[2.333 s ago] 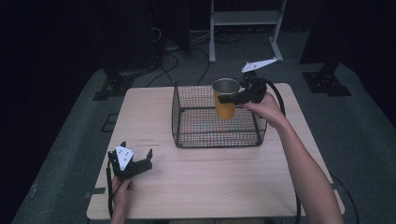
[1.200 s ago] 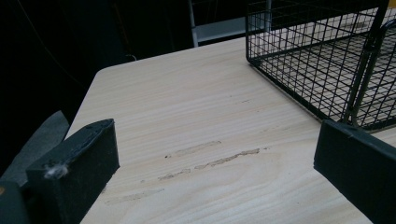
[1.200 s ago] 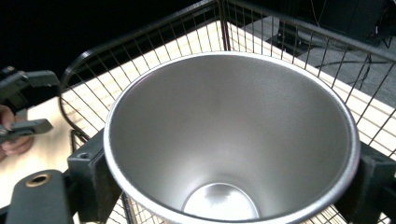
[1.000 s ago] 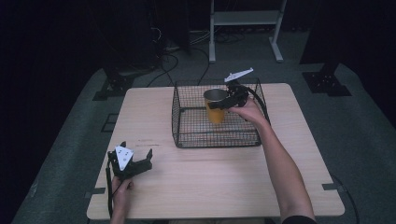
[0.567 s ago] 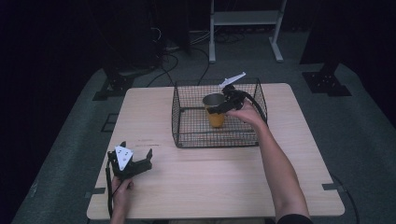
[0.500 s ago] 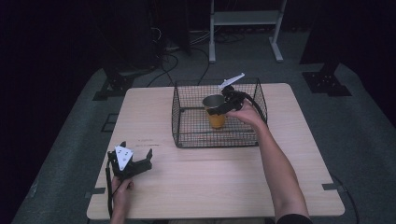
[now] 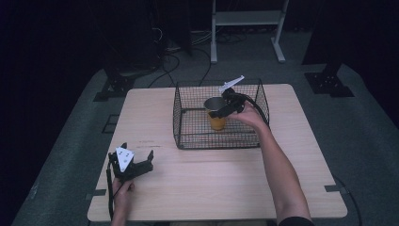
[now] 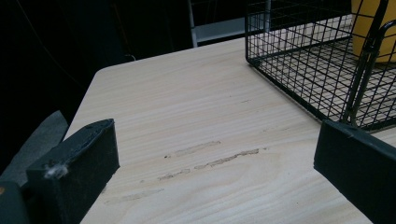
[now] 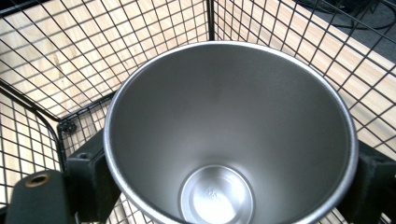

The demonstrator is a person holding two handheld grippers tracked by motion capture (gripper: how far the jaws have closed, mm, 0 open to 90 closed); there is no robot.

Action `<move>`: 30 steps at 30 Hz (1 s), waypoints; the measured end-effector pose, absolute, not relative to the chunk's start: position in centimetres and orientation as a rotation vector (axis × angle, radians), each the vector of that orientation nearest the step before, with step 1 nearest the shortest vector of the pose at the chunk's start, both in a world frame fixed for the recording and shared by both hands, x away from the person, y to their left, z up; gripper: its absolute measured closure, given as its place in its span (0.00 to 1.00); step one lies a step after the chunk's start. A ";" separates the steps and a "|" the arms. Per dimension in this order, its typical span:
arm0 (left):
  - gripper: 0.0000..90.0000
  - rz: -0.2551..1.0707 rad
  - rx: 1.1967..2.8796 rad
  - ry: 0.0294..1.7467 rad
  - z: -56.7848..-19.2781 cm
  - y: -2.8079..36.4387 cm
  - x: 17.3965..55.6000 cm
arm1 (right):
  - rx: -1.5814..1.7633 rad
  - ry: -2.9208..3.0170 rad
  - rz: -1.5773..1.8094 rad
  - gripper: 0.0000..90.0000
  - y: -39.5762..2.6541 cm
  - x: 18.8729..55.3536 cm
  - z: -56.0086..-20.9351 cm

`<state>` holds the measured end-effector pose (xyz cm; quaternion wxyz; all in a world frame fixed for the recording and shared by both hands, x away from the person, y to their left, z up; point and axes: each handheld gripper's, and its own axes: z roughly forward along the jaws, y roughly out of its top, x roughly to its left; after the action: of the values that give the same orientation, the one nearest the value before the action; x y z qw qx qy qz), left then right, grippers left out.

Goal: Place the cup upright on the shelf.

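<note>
An orange cup (image 7: 217, 122) with a bare steel inside (image 9: 229, 130) stands upright within a black wire basket (image 7: 188, 140) at the middle back of the table. My right gripper (image 7: 218, 113) reaches in over the basket's right side and is shut on the cup, one jaw on each side of the cup just below the rim (image 9: 229, 186). I cannot tell whether the cup's base touches the basket floor. My left gripper (image 7: 137, 152) rests open on the table at the front left, nothing between its jaws (image 8: 215, 158). Ahead of it are the basket's near corner (image 8: 299, 60) and the cup (image 8: 369, 23).
The wooden table (image 7: 211, 188) has faint scuff marks (image 8: 210, 156) just ahead of the left gripper. A white metal stand (image 7: 247, 19) and cables lie on the dark floor beyond the table's far edge.
My right gripper carried the cup from above the basket's right rim leftward and down into the basket. The left gripper has stayed put.
</note>
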<state>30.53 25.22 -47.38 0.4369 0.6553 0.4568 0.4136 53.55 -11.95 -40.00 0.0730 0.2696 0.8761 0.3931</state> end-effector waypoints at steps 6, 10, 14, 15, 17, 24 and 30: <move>0.00 1.029 1.631 1.136 -47.4 25.2 30.5 | 0.784 2.631 1.152 0.12 -11.7 53.2 -39.9; 0.00 1.030 1.633 1.134 -47.4 25.2 30.5 | 0.780 2.625 1.137 0.11 -11.6 53.1 -39.8; 0.00 1.030 1.633 1.134 -47.4 25.2 30.5 | 0.780 2.606 1.151 0.09 -11.7 53.0 -39.9; 0.00 1.030 1.633 1.134 -47.4 25.2 30.5 | 0.785 2.603 1.156 0.08 -11.8 52.9 -40.0; 0.00 1.030 1.633 1.134 -47.4 25.2 30.5 | 0.789 2.601 1.158 0.08 -11.9 52.9 -40.1; 0.00 1.031 1.632 1.134 -47.4 25.2 30.5 | 0.806 2.586 1.168 0.02 -11.9 52.9 -40.0; 0.00 1.031 1.632 1.134 -47.4 25.2 30.5 | 0.795 2.565 1.196 0.02 -11.9 52.6 -39.5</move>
<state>30.53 25.19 -47.38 0.4364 0.6558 0.4560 0.4142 52.61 -11.90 -39.48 0.1009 0.2691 0.8681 0.4047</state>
